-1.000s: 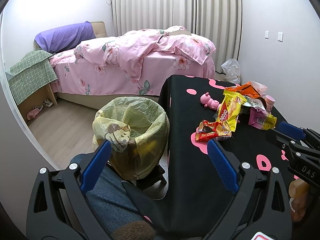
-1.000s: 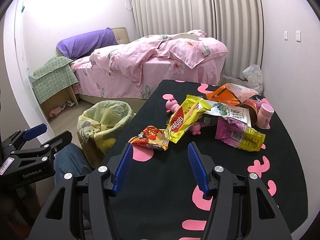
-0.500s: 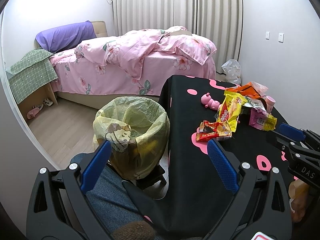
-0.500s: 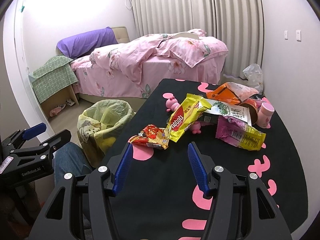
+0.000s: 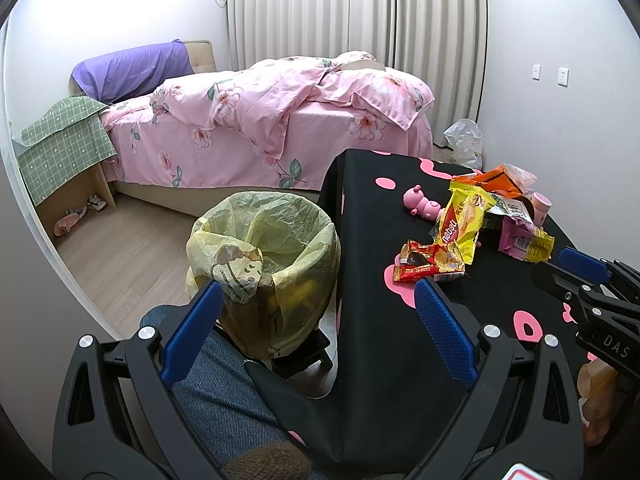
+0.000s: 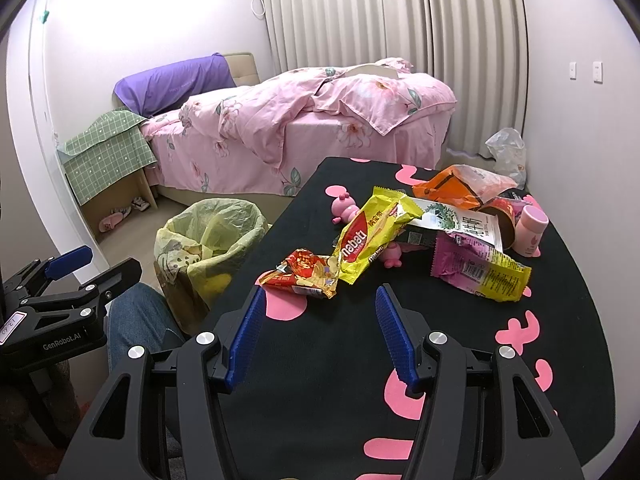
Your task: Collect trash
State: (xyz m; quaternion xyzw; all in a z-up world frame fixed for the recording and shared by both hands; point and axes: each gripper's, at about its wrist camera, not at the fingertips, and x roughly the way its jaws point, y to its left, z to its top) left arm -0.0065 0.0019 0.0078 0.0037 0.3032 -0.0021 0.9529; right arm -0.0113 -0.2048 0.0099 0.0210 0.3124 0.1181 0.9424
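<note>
pink toy [image 6: 346, 207] and pink bottle [image 6: 531, 230] among wrappers [image 6: 372, 236]

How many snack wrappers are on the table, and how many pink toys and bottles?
Snack wrappers: 5 — red, yellow, white, purple and yellow, orange.
Pink toy figures: 2 — one behind the yellow wrapper, one partly hidden under it.
Pink bottles: 1.
Total: 8.

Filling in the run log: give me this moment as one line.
phase: approach | left tool: open, empty | right tool: open, empty, facing red wrapper | bin: beside table | wrappers: on table
</note>
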